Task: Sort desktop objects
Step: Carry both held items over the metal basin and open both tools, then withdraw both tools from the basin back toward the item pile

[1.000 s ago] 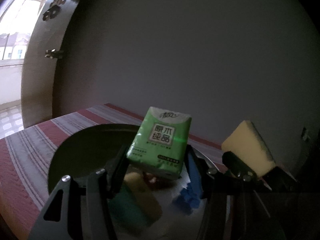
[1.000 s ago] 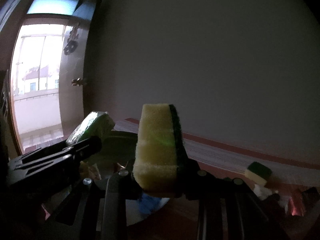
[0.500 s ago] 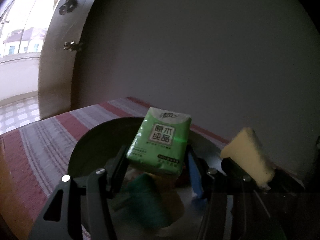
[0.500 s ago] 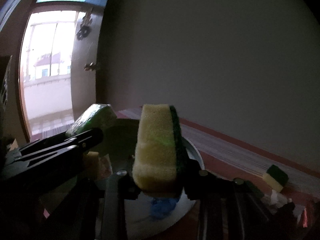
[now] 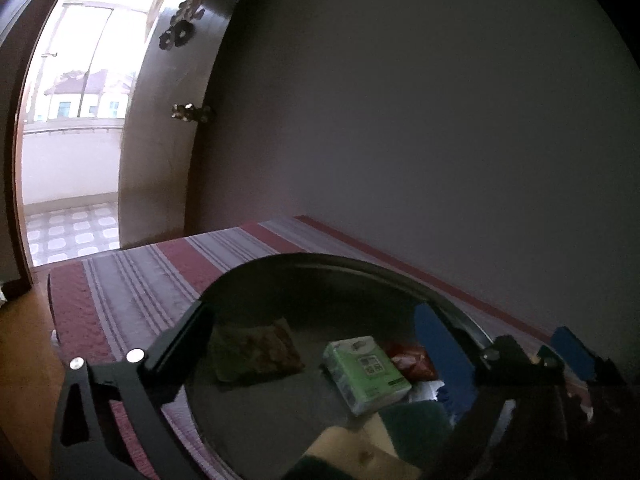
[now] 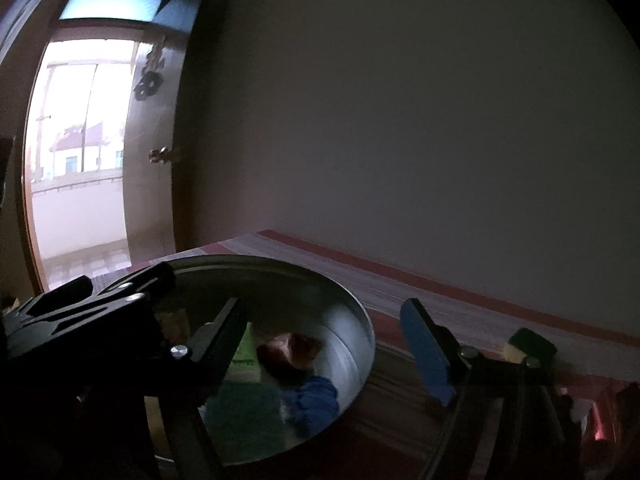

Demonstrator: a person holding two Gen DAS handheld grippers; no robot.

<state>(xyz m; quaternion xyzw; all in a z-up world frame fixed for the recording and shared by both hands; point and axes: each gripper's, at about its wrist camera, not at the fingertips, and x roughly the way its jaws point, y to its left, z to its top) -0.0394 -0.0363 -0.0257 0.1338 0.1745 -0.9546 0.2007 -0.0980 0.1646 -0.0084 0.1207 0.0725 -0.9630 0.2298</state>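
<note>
A round metal basin (image 5: 256, 276) stands on a red and grey striped cloth. In it lie a green tissue pack (image 5: 366, 374), a yellow-and-green sponge (image 5: 404, 424), a brownish packet (image 5: 256, 350), a red wrapper (image 5: 412, 362) and a blue crumpled thing (image 6: 316, 400). My left gripper (image 5: 316, 328) is open and empty above the basin. My right gripper (image 6: 324, 332) is open and empty over the basin's right rim (image 6: 366, 340); it also shows in the left wrist view at the right edge (image 5: 560, 356). The tissue pack (image 6: 244, 354) shows partly behind my right gripper's left finger.
A second yellow-and-green sponge (image 6: 528, 346) lies on the cloth to the right of the basin, with small items in the dark beyond it. A plain wall runs close behind the table. An open door (image 5: 168, 120) stands at the left, and the table's left edge (image 5: 50, 292) is near.
Both grippers have opened. The tissue pack left my left gripper and the sponge left my right gripper; both now lie in the basin.
</note>
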